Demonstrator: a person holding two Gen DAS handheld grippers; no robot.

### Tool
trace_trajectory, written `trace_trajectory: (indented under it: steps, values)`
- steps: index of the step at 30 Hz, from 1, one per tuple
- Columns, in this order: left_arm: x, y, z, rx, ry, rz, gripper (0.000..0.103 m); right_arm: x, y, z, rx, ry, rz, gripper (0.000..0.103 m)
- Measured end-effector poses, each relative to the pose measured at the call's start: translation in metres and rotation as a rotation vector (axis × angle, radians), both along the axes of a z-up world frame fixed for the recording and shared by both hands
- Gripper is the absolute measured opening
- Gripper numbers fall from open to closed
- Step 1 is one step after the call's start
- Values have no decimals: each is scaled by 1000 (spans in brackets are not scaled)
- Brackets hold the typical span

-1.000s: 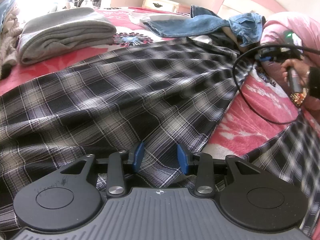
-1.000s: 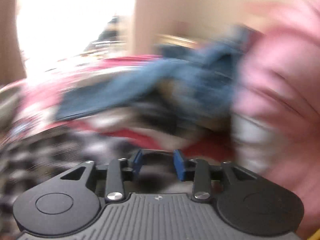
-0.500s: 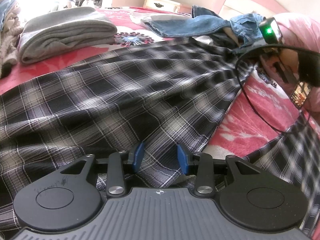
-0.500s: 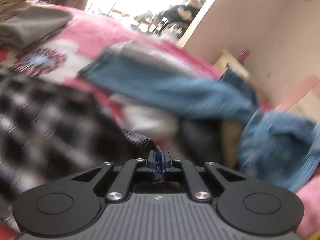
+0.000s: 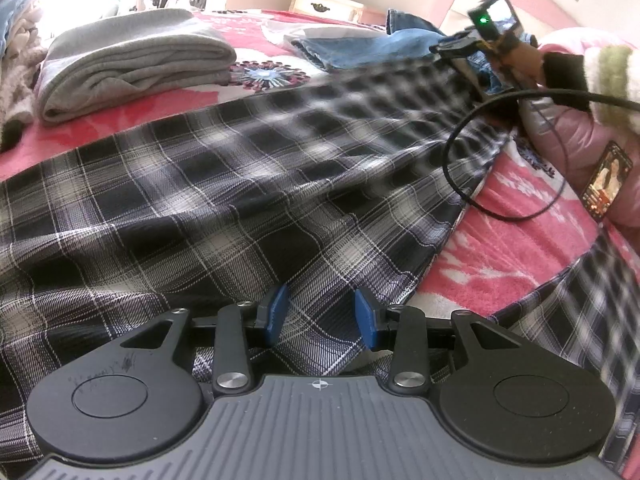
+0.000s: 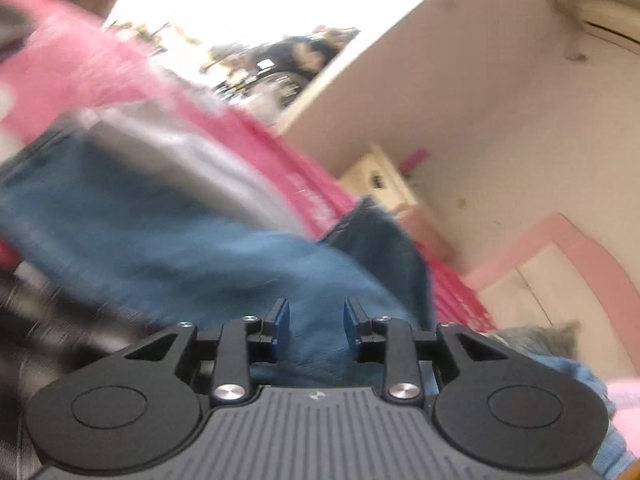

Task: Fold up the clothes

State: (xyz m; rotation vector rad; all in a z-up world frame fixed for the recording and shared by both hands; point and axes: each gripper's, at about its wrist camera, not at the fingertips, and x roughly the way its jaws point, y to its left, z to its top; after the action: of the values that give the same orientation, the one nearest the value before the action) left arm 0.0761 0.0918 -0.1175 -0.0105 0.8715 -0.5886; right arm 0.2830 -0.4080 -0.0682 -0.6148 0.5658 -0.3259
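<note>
1. left gripper [image 5: 321, 312] low over the near hem of the plaid garment [image 5: 248, 184], blue pads spread apart with cloth between them but nothing pinched; could slide off the hem on closing, since the fabric lies loose and rumpled there.
2. right gripper [image 6: 312, 326] spread open too, empty, tilted above the blue jeans [image 6: 200, 256] in a blurred view; seen from the left wrist view at upper right [image 5: 460, 46], just past the far end of the plaid cloth.
3. plaid garment spread across the middle of the frame on the pink bed [image 5: 500, 216], far end smeared by motion blur; exact lie of that corner impossible to tell.
4. risk of grabbing denim instead of plaid at the upper right, with the jeans [image 5: 360, 46] touching or overlapping the plaid edge.
5. black cable [image 5: 464, 160] looped over the right side of the cloth; likely to snag or drag a fold out of line.
6. phone [image 5: 606, 178] near the right edge, easily knocked by a sweep.
7. folded grey garment [image 5: 132, 64] at upper left, well apart, but in reach of a wide swing.
</note>
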Motion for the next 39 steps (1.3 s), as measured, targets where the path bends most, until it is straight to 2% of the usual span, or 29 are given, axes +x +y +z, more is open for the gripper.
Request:
trace_trajectory:
  steps: [2,4,7,8,12,14,16,20,22,23,25,30,34,35,39]
  values:
    - [0,0,0,1,2,1,37,-11,-7,13,97,-65,-11,31]
    - [0,-1,0,-1,4,3,37,-30,-7,23,244,-80,42,31]
    - [0,0,-1,-6,8,9,37,-49,5,19,429,19,166,29]
    - [0,-1,-1,-7,10,11,37,-51,10,13,481,66,208,24]
    - [-1,-2,1,-6,14,21,38,-32,26,-23,595,199,231,23]
    - [-1,-3,1,0,14,25,38,-16,24,-44,615,221,159,23]
    - [-2,-6,2,13,14,28,38,-5,21,-60,564,207,60,23]
    - [-5,-10,5,32,19,25,39,0,14,-50,545,110,-83,23]
    - [-9,-10,5,27,23,21,39,-9,19,-37,535,63,-73,25]
    - [-11,-9,5,24,25,19,39,-14,31,-30,539,64,-20,27]
    - [-14,-8,4,10,32,20,39,-24,72,-18,570,124,180,27]
    - [-20,-3,5,-44,52,43,41,-49,175,13,629,272,684,35]
    - [-28,8,11,-86,57,92,41,-41,277,14,678,434,1029,41]
    - [-31,12,13,-88,48,111,41,-36,301,9,678,477,1079,43]
    - [-38,28,15,-67,20,190,41,-16,389,-22,585,631,1137,43]
